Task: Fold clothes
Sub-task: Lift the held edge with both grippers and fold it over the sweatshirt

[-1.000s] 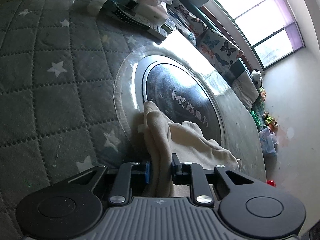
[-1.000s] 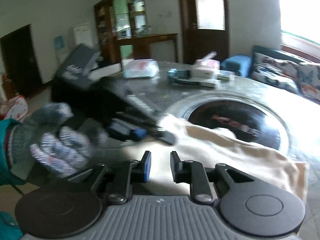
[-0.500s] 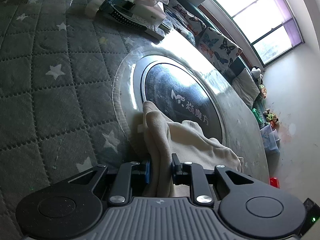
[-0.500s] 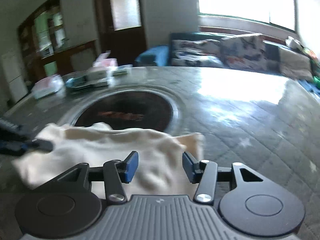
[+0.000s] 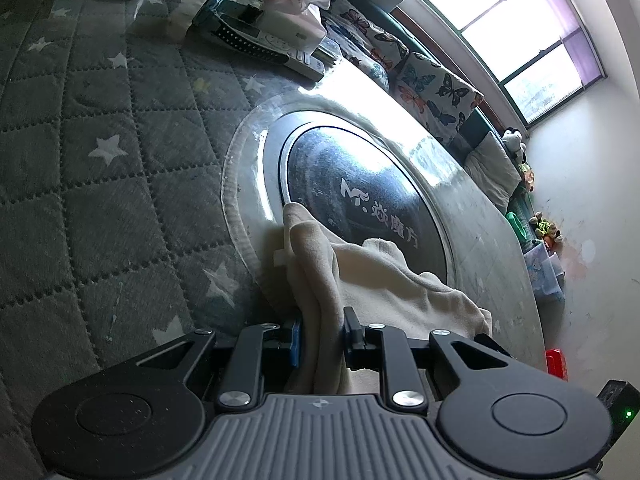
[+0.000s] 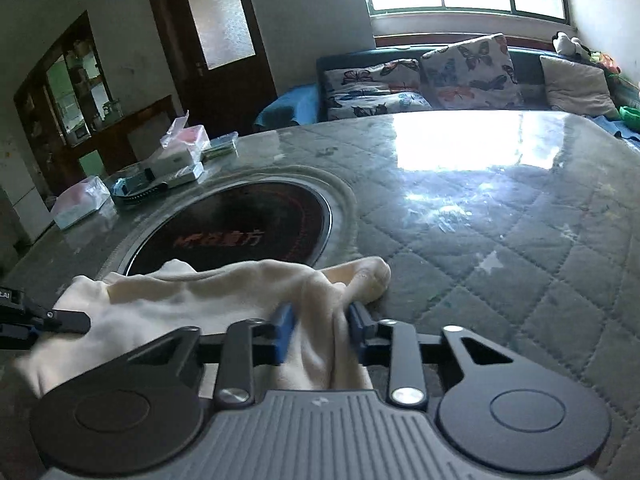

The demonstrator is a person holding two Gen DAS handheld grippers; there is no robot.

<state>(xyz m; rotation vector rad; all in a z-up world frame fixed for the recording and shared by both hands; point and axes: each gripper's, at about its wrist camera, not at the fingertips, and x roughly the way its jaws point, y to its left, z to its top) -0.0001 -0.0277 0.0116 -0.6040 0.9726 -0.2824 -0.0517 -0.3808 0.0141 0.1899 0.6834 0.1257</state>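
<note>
A cream garment [image 5: 384,284] lies bunched on the quilted table cover, partly over the round black hotplate [image 5: 360,200]. My left gripper [image 5: 322,338] is shut on one bunched edge of it. In the right wrist view the same cream garment [image 6: 208,300] stretches from left to right. My right gripper [image 6: 322,330] is shut on its right end. The left gripper's fingers [image 6: 60,322] show at the far left of that view, holding the other end.
The grey star-quilted cover [image 5: 100,200] lies under clear plastic. Tissue boxes, a remote and small items [image 5: 272,36] sit at the far side; they also show in the right wrist view [image 6: 160,168]. A sofa with butterfly cushions [image 6: 440,76] stands behind the table.
My right gripper swung to the garment's right end, opened, then closed on it. The left gripper kept its hold and barely moved.
</note>
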